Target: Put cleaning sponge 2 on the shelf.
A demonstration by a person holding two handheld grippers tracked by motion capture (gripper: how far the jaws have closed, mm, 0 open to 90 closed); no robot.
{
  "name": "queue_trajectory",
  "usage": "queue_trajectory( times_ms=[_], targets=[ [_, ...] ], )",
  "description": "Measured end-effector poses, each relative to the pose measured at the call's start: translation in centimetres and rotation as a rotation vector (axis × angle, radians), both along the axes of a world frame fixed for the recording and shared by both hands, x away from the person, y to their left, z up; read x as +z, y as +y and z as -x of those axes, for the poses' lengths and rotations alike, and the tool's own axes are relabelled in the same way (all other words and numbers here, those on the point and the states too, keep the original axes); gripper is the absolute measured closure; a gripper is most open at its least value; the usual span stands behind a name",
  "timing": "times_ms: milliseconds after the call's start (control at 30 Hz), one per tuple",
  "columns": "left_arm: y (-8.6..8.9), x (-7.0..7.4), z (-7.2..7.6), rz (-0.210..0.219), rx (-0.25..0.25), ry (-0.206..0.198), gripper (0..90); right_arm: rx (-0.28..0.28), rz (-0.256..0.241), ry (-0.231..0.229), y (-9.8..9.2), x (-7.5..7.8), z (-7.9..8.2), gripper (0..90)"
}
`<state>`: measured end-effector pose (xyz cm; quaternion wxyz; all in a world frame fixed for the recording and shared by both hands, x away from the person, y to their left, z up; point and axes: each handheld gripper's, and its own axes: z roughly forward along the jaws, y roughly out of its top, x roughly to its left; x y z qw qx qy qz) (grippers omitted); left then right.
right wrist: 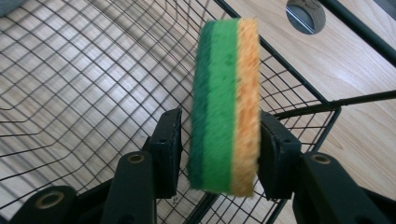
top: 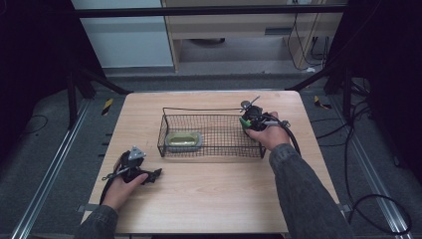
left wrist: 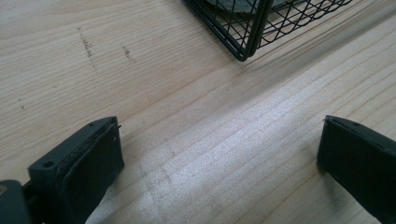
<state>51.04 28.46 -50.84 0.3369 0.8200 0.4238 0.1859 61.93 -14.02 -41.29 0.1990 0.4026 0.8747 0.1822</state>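
Your right tongs [right wrist: 218,140] pinch the green-and-yellow sponge [right wrist: 226,105] on edge at the wire basket's [top: 164,130] right end, centre-right of the high view. Release carelessly and I'd expect it to catch the rim and tumble onto the worktop [top: 209,199]. Your left tongs [left wrist: 219,154] sit open, lower left.

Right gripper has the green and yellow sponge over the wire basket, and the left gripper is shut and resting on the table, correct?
Not quite. The left gripper is open: the left gripper view shows its jaws wide apart over bare table. The rest holds: the right gripper grips the green and yellow sponge over the wire basket.
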Motion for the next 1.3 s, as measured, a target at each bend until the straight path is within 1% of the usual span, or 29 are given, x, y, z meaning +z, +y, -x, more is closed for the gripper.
queue_trajectory(
  times_ms=[67,167,200,300,400,600,633,733,900,967,1100,1200,1300],
  targets=[
    [0.0,0.0,0.0,0.0,0.0,0.0,0.0,0.01,0.003,-0.001,0.2,0.1,0.2,55.6],
    [0.0,0.0,0.0,0.0,0.0,0.0,0.0,0.015,-0.007,-0.002,0.4,0.4,0.5,55.2],
    [0.0,0.0,0.0,0.0,0.0,0.0,0.0,0.016,-0.001,-0.006,0.5,0.5,0.6,54.8],
    [0.0,0.0,0.0,0.0,0.0,0.0,0.0,0.024,-0.005,0.001,0.7,0.6,0.9,54.2],
    [0.0,0.0,0.0,0.0,0.0,0.0,0.0,0.031,-0.03,0.01,0.8,0.6,1.2,51.7],
    [0.0,0.0,0.0,0.0,0.0,0.0,0.0,0.024,-0.054,0.02,1.0,0.5,2.0,45.1],
    [0.0,0.0,0.0,0.0,0.0,0.0,0.0,0.025,-0.049,0.018,1.0,0.5,2.1,44.3],
    [0.0,0.0,0.0,0.0,0.0,0.0,0.0,0.019,-0.07,0.023,1.1,0.8,2.3,42.3],
    [0.0,0.0,0.0,0.0,0.0,0.0,0.0,0.024,-0.084,0.014,1.0,1.3,2.5,40.1],
    [0.0,0.0,0.0,0.0,0.0,0.0,0.0,0.017,-0.086,0.015,0.9,1.4,2.6,39.5],
    [0.0,0.0,0.0,0.0,0.0,0.0,0.0,0.004,-0.092,0.001,0.5,1.7,2.5,37.1],
    [0.0,0.0,0.0,0.0,0.0,0.0,0.0,-0.01,-0.097,-0.01,0.1,1.8,2.6,33.1],
    [0.0,0.0,0.0,0.0,0.0,0.0,0.0,-0.03,-0.105,-0.022,-0.3,2.0,2.6,26.0]
  ],
)
